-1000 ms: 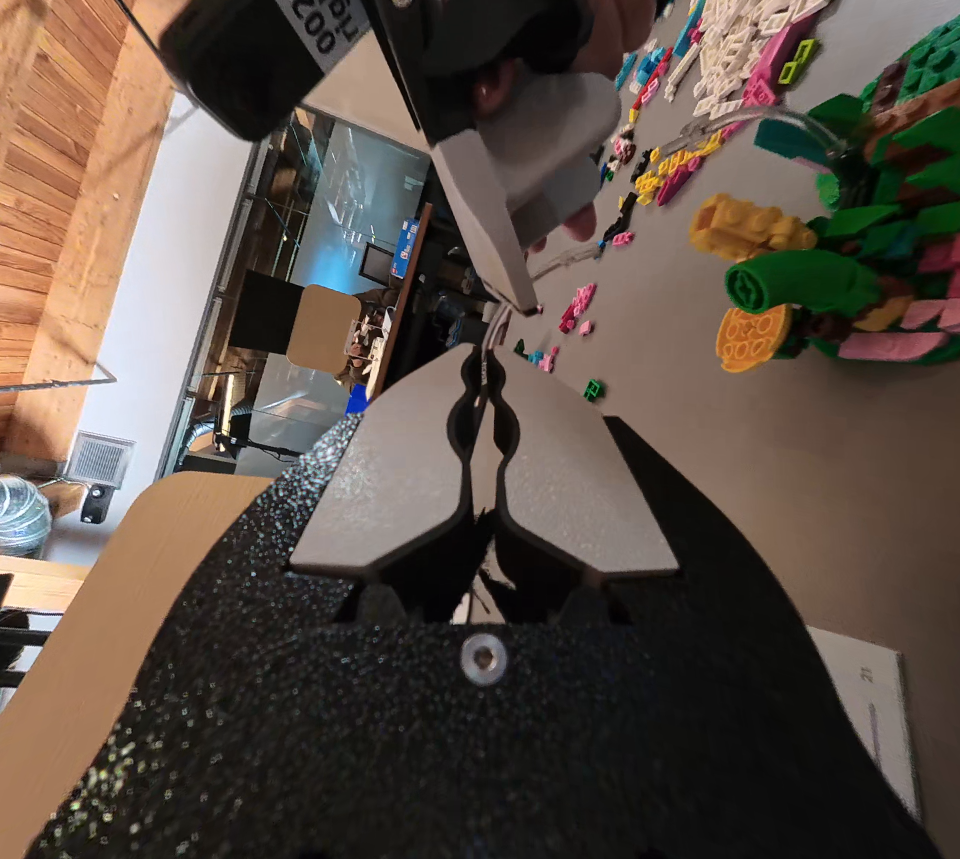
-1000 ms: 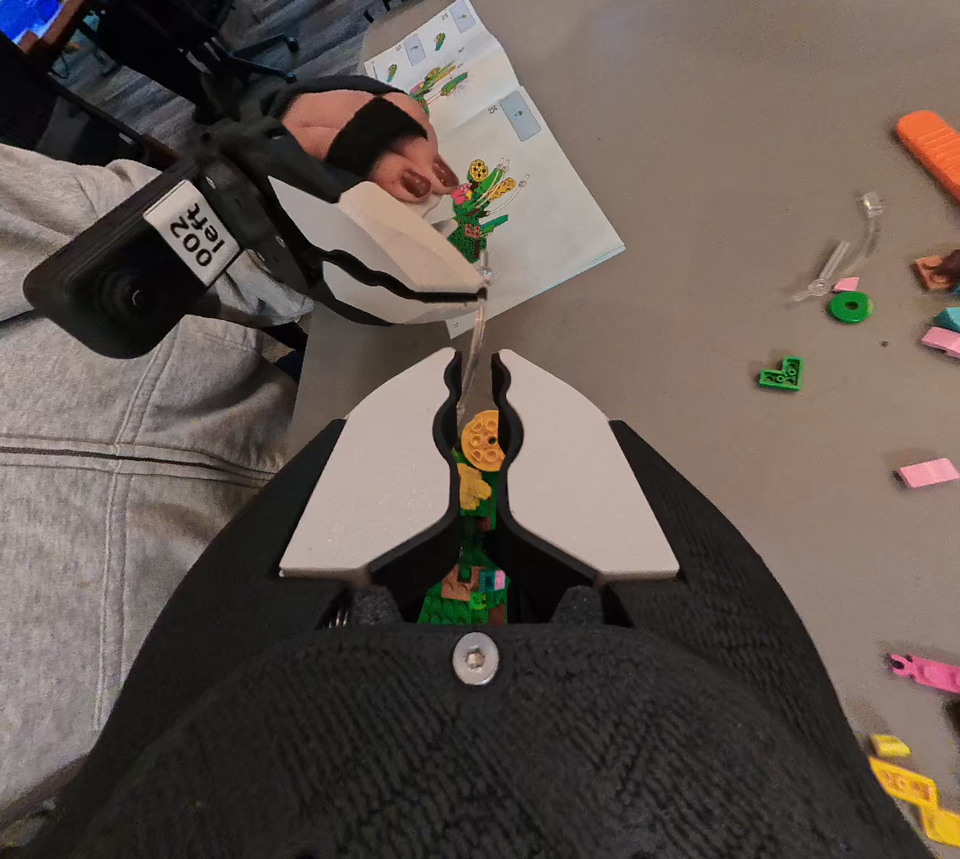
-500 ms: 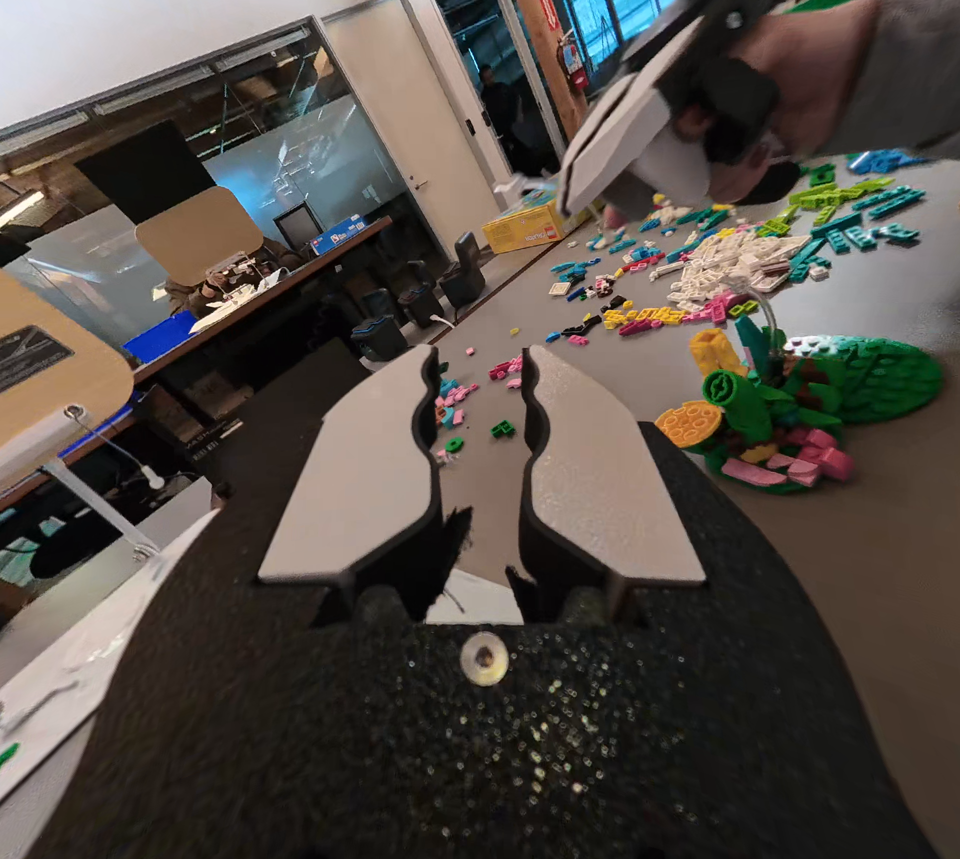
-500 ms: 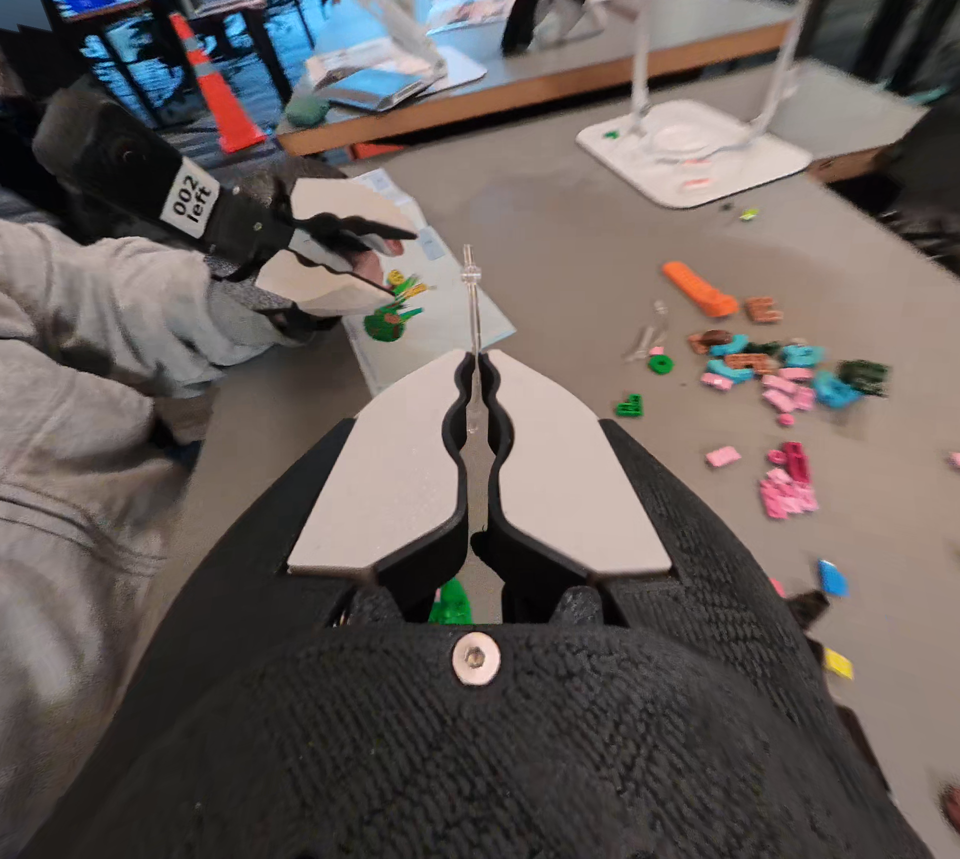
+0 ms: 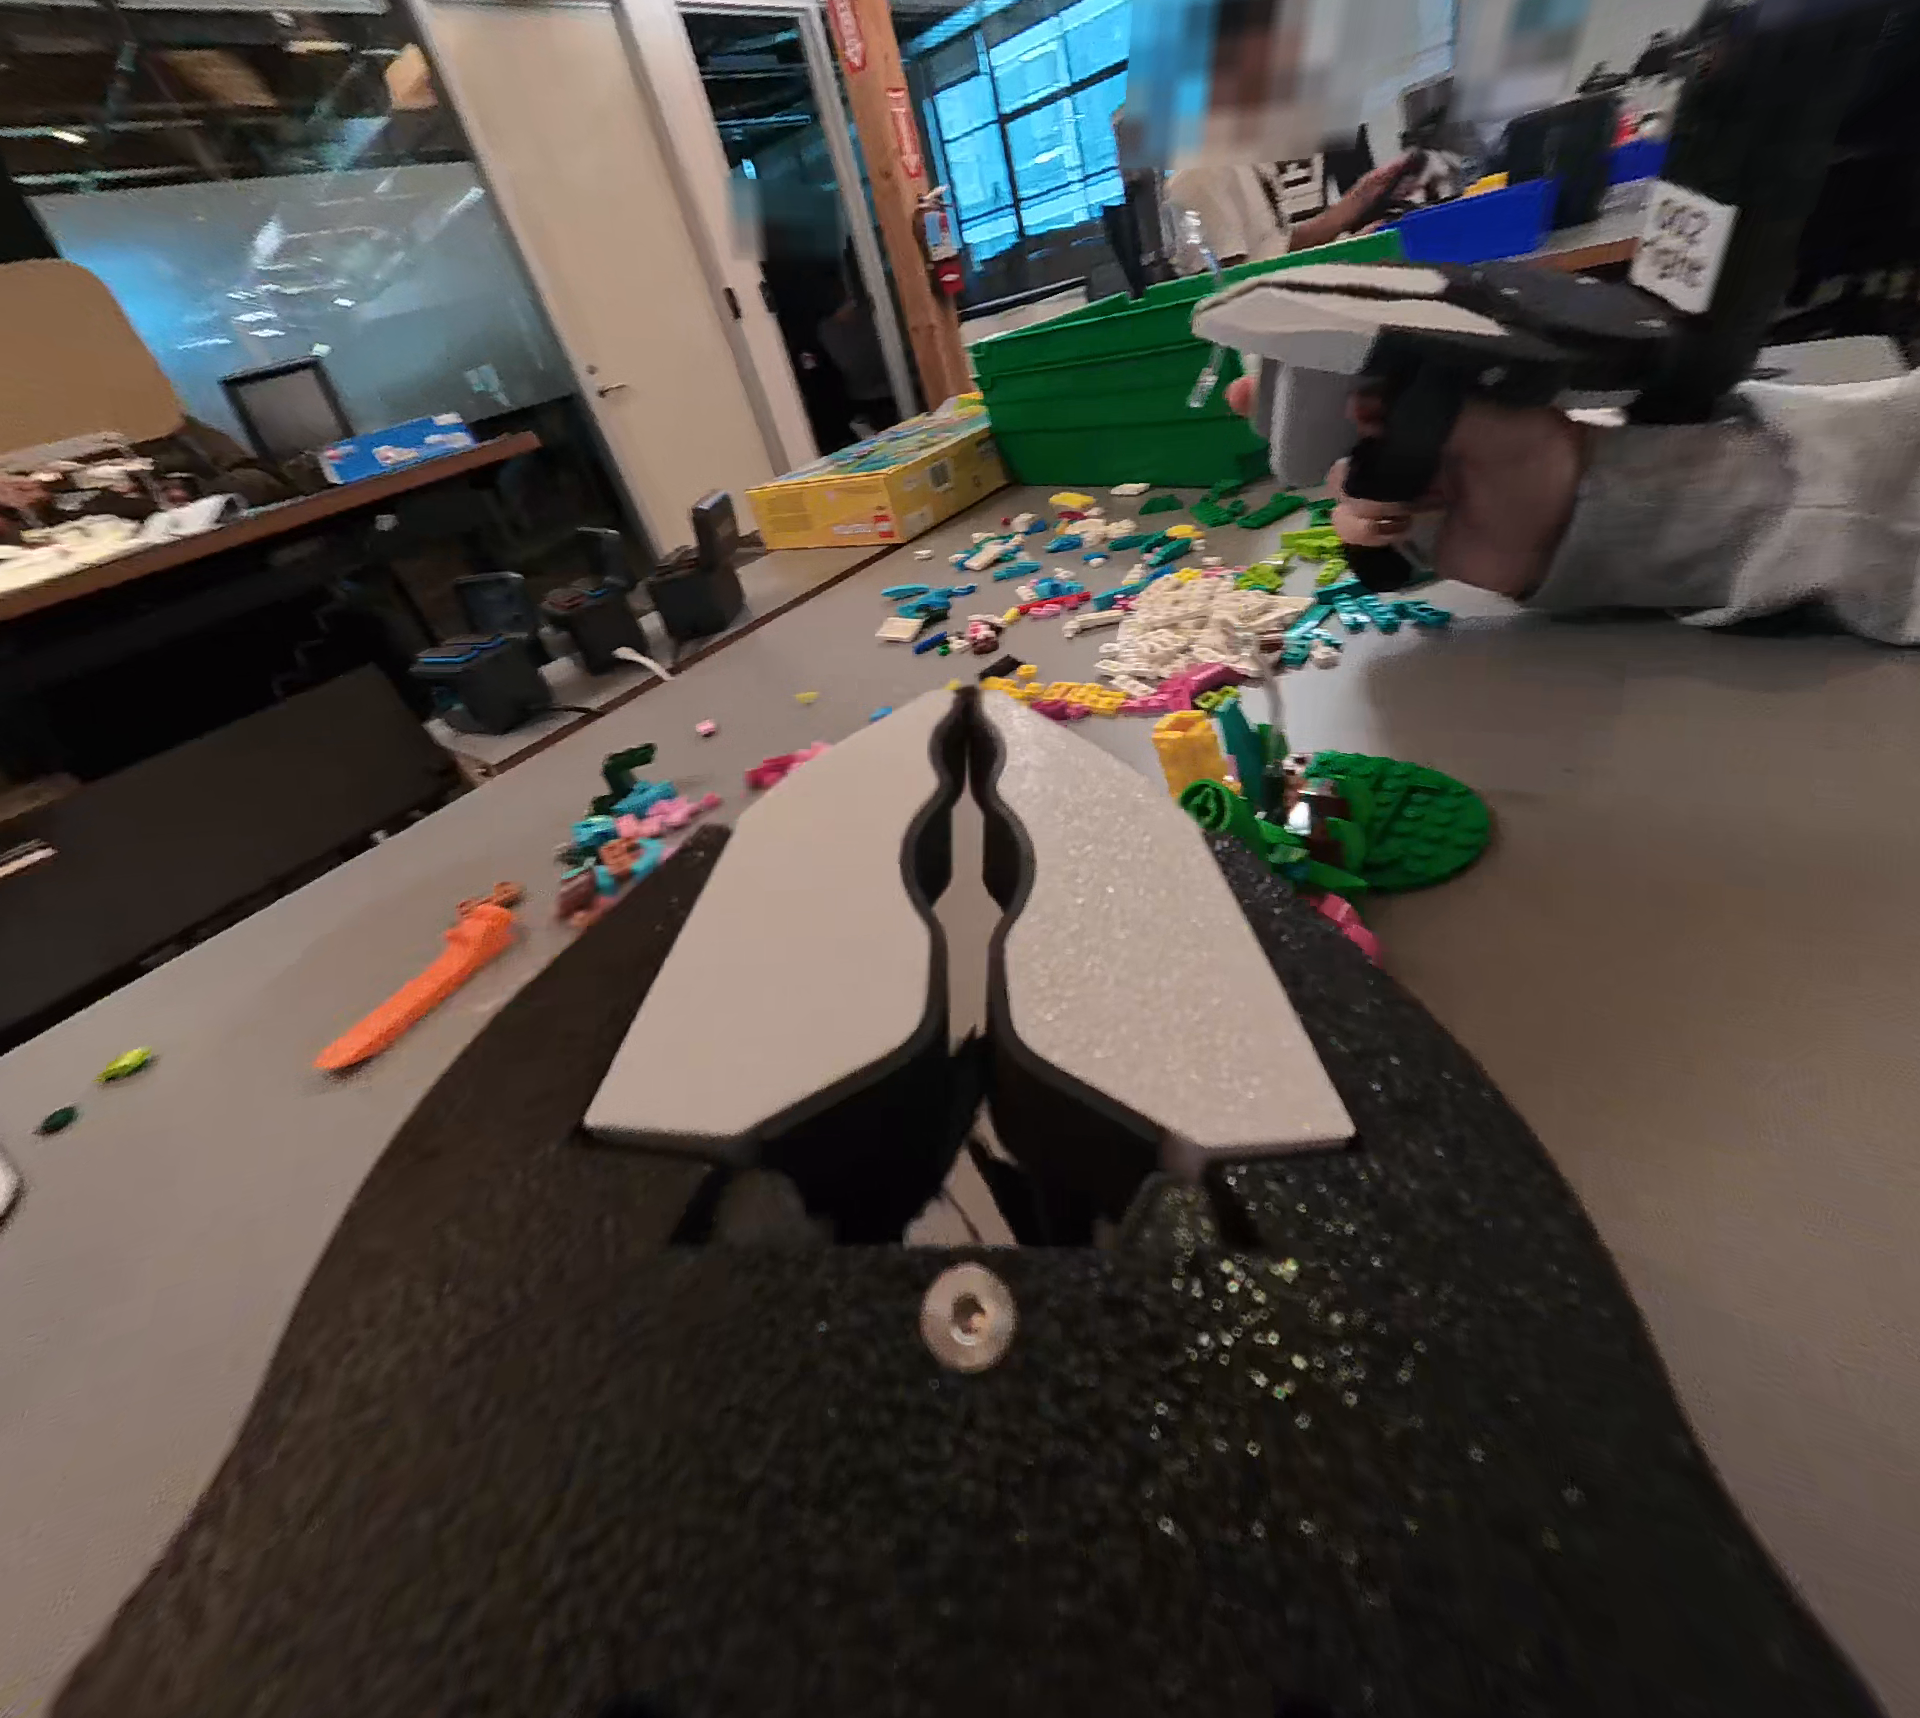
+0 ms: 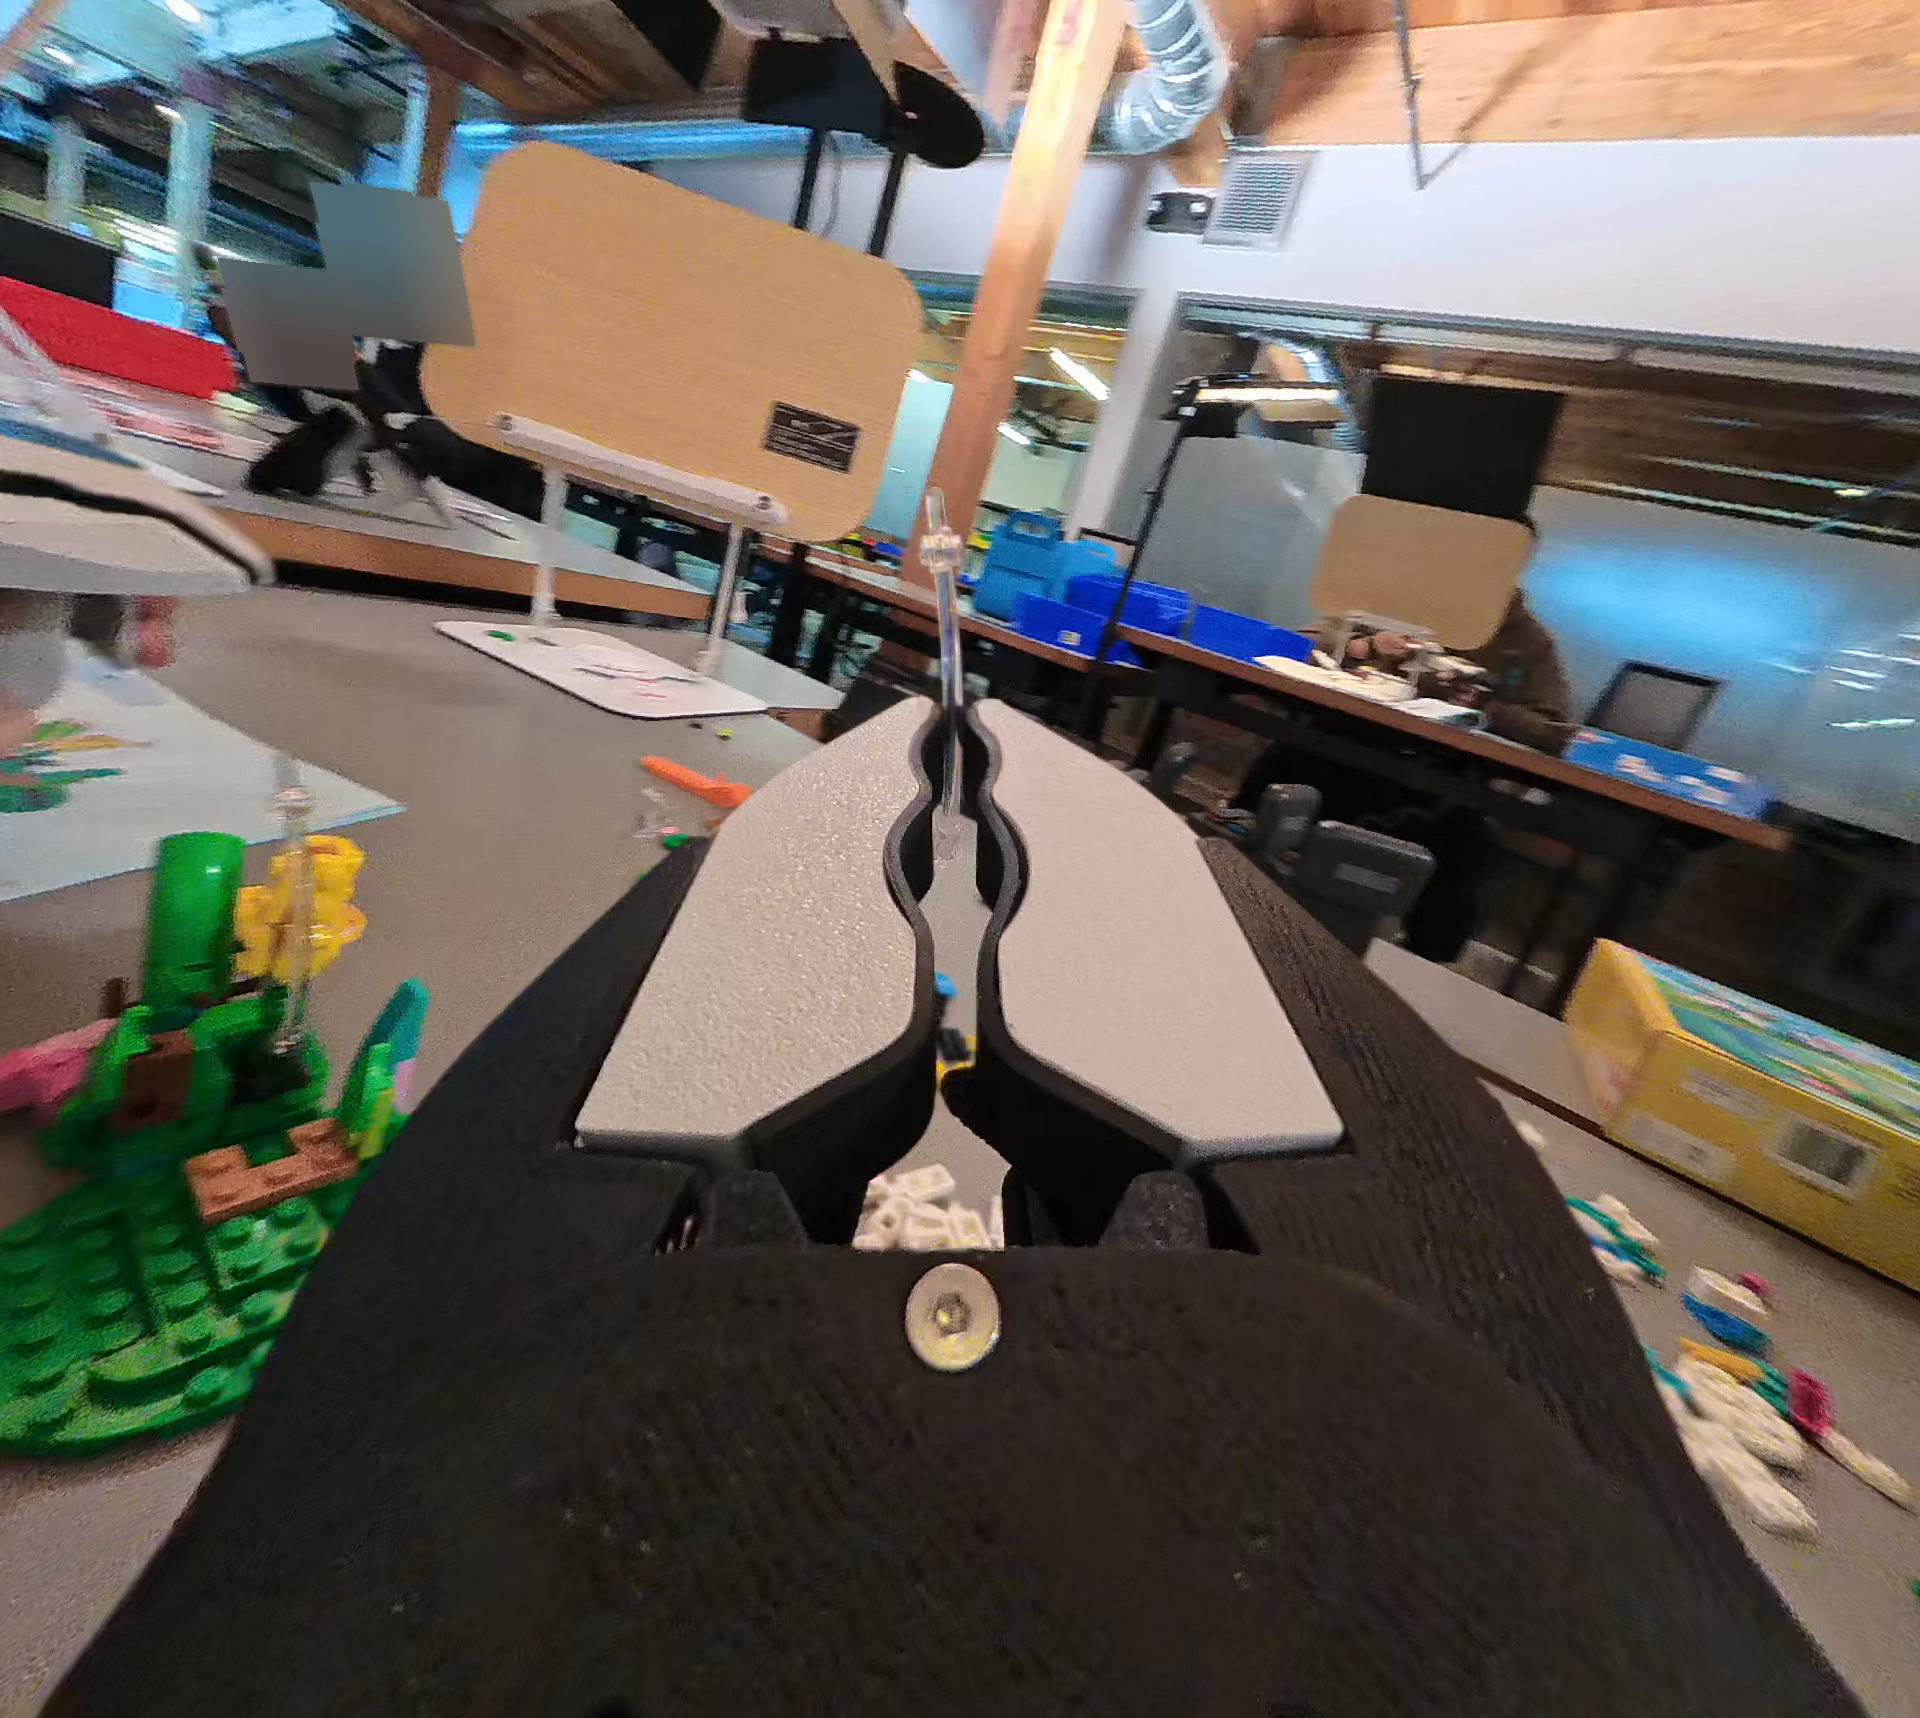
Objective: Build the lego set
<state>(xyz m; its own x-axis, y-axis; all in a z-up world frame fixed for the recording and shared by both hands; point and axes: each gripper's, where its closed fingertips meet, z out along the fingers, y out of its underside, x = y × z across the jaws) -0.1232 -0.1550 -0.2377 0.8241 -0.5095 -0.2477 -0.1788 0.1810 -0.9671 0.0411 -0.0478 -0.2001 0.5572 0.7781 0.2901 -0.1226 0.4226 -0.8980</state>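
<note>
My right gripper (image 6: pixel 954 718), frame centre, pinches a clear thin rod (image 6: pixel 943 619) low down; probably light, slick, brittle. My left gripper (image 5: pixel 968 707) is closed, apparently empty.

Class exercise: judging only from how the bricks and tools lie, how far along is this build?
Done: a green brick plant model stands assembled on the grey table. In hand: the right tool pinches a clear plastic stem; the left tool is shut, empty. Left: many loose bricks lie unused.
</note>
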